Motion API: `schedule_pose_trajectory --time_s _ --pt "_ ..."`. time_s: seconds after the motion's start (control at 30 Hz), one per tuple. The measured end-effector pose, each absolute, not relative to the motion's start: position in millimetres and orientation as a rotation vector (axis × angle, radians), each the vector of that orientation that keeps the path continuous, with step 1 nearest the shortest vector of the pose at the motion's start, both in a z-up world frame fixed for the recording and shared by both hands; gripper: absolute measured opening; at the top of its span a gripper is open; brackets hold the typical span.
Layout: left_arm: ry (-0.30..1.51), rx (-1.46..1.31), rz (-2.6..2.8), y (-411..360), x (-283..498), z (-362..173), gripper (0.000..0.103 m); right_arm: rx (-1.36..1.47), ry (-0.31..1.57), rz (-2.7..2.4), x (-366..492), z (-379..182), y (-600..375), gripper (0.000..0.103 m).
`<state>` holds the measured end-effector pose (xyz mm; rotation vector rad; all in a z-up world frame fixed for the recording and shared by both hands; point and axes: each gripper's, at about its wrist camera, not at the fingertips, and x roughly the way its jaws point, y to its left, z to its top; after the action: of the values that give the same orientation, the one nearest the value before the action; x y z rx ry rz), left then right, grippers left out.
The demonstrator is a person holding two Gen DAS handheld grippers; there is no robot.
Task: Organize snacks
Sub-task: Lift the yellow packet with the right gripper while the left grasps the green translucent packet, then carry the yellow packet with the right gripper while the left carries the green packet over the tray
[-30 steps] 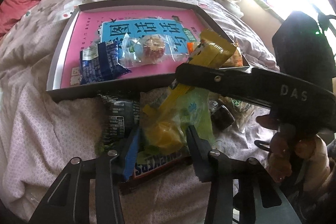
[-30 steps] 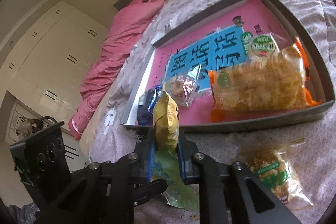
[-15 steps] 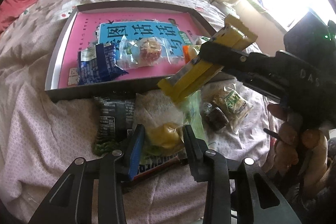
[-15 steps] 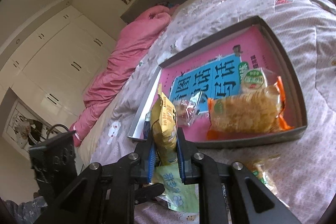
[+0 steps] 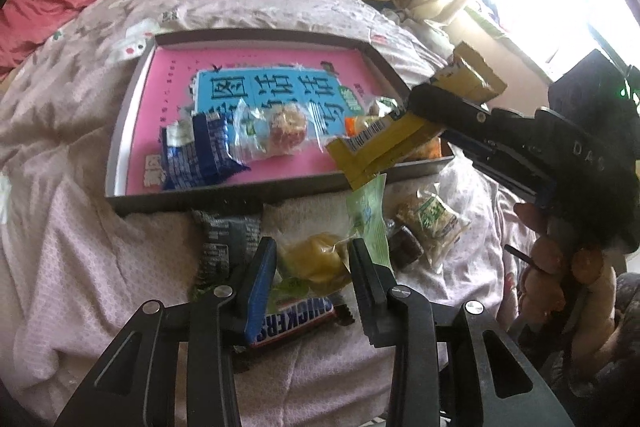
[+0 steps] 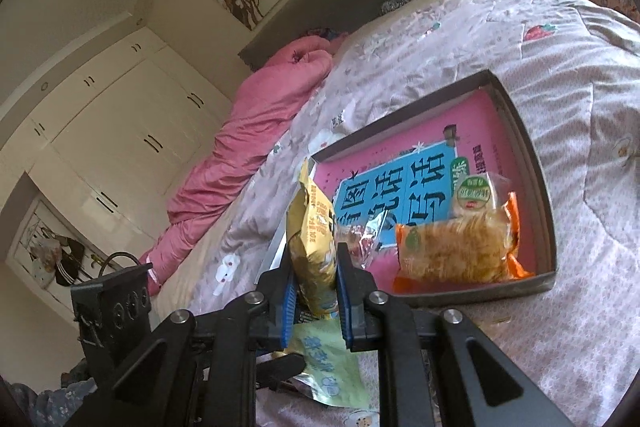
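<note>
A bed covered by a pale pink patterned quilt (image 5: 80, 247) carries everything. Directly on it lie a shallow grey tray (image 5: 248, 195), a dark wrapped snack (image 5: 224, 239), a Snickers bar (image 5: 298, 319), a clear packet with a yellow cake (image 5: 316, 259), a small green-labelled packet (image 5: 434, 223) and a dark brown piece (image 5: 406, 247). A rumpled pink duvet (image 6: 248, 131) lies along its far side.

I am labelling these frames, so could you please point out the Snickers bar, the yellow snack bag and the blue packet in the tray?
Snickers bar (image 5: 298, 319), left wrist view, on the printed wrapper lettering.
Yellow snack bag (image 6: 314, 255), right wrist view, bag's middle.
Blue packet (image 5: 198, 153), left wrist view, wrapper's centre.
</note>
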<state>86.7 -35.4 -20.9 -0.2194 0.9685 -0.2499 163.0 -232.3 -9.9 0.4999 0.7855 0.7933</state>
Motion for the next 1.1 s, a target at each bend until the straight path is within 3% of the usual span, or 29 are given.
schedule_pose_trajectory --time_s 1.1 --pt "0.781 -0.284 -0.044 28 124 25 0.039 0.558 0.669 0.670 171 8 -272 0.018"
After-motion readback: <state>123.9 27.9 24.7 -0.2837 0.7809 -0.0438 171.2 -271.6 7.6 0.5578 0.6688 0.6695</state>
